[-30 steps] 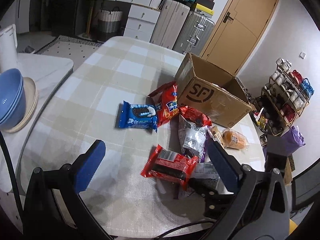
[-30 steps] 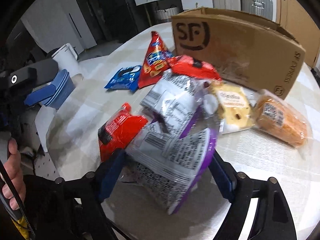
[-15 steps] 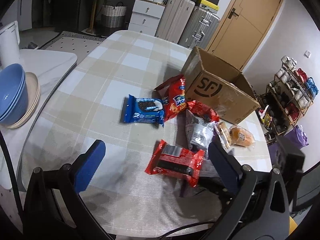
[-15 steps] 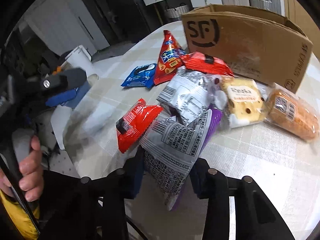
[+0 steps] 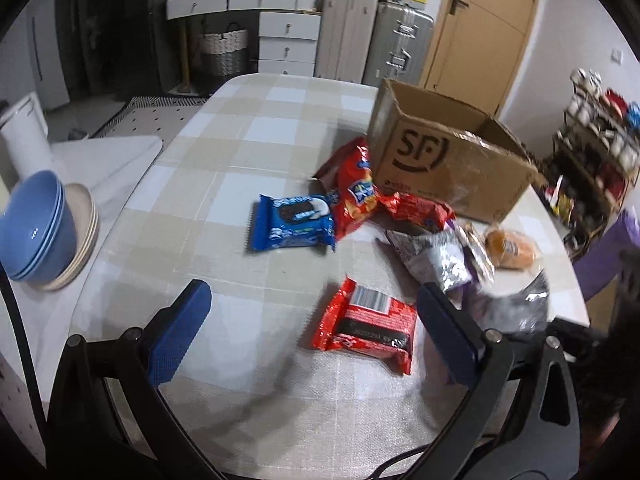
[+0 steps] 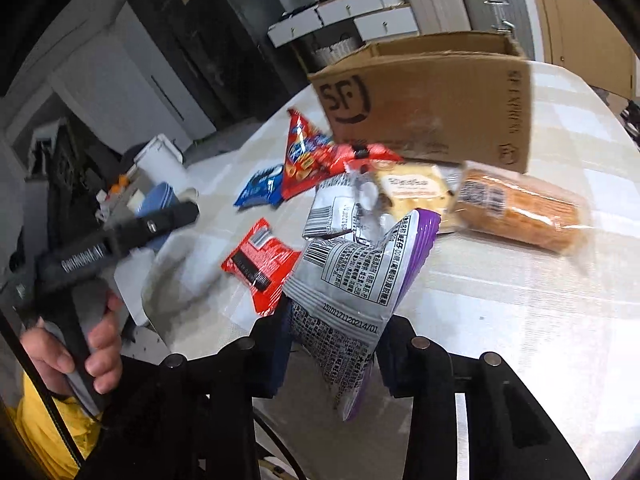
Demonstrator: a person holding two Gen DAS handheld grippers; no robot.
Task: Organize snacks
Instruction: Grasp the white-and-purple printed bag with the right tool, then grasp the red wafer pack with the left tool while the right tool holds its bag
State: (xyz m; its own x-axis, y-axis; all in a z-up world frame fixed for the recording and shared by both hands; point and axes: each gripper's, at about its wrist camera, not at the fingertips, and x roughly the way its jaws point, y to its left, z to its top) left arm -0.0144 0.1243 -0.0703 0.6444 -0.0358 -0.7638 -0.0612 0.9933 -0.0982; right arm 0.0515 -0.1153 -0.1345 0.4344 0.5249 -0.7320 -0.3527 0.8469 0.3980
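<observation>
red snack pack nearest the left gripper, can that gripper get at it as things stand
Probably yes. The left gripper is open and holds nothing, and the red snack pack lies flat on the table between its fingers, with nothing on top of it.

You see stacked blue bowls (image 5: pixel 34 236) on beige plates (image 5: pixel 82 236) beside the checked tabletop (image 5: pixel 224 152); suitcases (image 5: pixel 376 36), white drawers (image 5: pixel 286 42) and a wooden door (image 5: pixel 480 28) stand behind.
</observation>
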